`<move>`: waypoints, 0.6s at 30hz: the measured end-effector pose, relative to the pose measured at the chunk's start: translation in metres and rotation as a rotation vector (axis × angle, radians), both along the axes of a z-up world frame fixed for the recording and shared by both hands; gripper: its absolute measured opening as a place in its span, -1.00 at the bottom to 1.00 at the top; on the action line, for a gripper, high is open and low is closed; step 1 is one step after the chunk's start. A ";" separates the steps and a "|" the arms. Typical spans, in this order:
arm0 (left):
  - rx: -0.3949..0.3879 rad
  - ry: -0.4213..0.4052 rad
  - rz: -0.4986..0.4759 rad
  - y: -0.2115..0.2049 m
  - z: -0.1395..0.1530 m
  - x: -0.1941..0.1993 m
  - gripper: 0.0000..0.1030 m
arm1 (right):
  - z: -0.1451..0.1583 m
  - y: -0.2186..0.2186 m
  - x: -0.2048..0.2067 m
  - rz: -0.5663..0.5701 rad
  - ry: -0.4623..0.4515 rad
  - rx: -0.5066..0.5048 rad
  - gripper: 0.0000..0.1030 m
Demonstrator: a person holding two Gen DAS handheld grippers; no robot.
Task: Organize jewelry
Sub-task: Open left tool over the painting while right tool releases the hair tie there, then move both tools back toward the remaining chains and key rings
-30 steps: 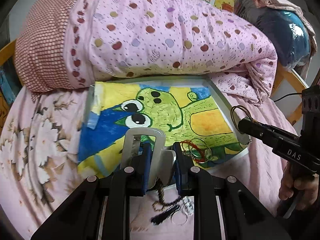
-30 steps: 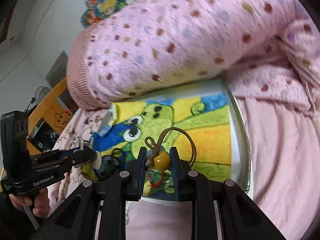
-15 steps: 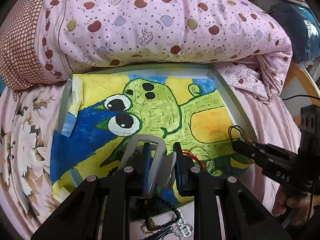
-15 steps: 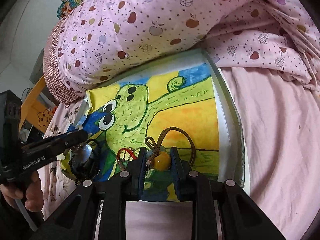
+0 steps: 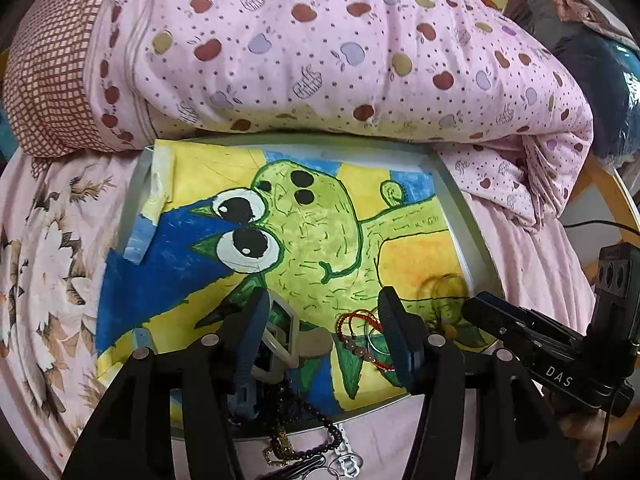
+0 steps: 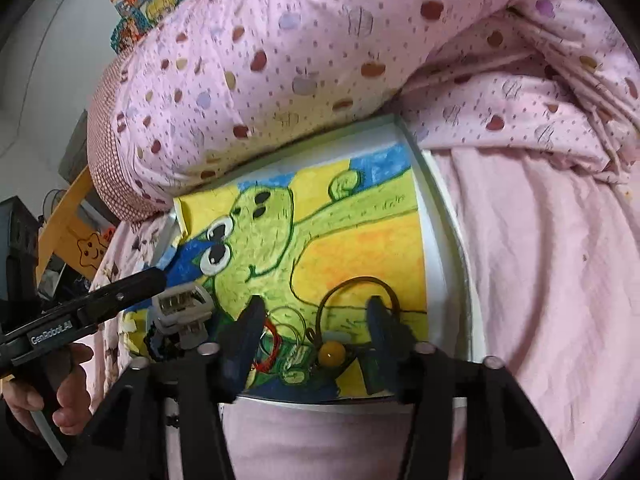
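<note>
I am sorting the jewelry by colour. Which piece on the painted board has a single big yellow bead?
The brown cord bracelet, lying between the opening right gripper fingers. Its one yellow bead sets it apart; the red string bracelet beside it has none.

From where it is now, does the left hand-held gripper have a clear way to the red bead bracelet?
Probably yes. The red bead bracelet lies on the tray between the opening jaws of the left hand-held gripper, uncovered; the grey clip sits alongside.
</note>
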State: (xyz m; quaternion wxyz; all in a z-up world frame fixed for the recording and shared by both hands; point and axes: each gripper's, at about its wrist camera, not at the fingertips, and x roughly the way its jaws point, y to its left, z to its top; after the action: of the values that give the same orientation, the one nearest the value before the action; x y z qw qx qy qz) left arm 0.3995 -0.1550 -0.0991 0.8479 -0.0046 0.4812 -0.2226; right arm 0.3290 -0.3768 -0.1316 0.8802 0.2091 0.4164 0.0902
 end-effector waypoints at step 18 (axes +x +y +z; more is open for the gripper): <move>-0.053 -0.272 0.172 0.058 0.074 -0.070 0.96 | 0.080 0.018 -0.079 -0.051 -0.439 -0.114 0.97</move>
State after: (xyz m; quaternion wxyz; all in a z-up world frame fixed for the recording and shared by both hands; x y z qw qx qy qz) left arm 0.3299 -0.0973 -0.0247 0.9206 -0.0380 0.3539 -0.1605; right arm 0.2504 -0.3589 -0.0515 0.9621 0.1447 0.2138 0.0875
